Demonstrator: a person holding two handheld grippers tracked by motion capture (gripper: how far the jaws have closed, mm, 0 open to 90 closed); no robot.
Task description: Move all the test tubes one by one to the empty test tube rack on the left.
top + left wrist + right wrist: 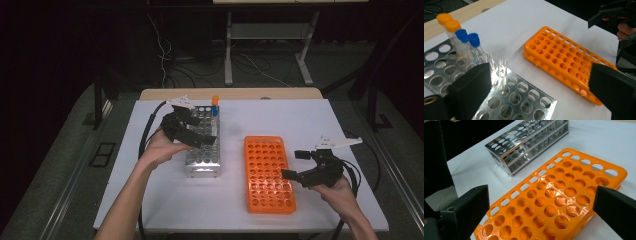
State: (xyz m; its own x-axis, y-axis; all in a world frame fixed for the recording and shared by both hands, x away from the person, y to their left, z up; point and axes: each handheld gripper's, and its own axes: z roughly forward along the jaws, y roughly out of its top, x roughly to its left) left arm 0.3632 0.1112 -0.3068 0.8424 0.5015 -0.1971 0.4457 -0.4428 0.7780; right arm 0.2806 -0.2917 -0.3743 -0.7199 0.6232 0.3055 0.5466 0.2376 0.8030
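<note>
The left gripper (197, 131) was held over the metal rack (204, 159), its jaws spread wide with nothing between them. In the left gripper view, two uncapped clear tubes (499, 65) stood in the rack just beside the gripper's left jaw, apart from its pad; the blue-capped tubes (469, 38) and orange-capped tubes (449, 22) stood farther along the same rack. The left hand (162, 147) was seen raised at the rack's left edge, the gripper angled down and to the right. The right gripper (295, 164) was held level beside the right edge of the orange rack (267, 175), its jaws likewise wide apart and empty, the right hand (337, 189) resting low near the table (320, 120).
</note>
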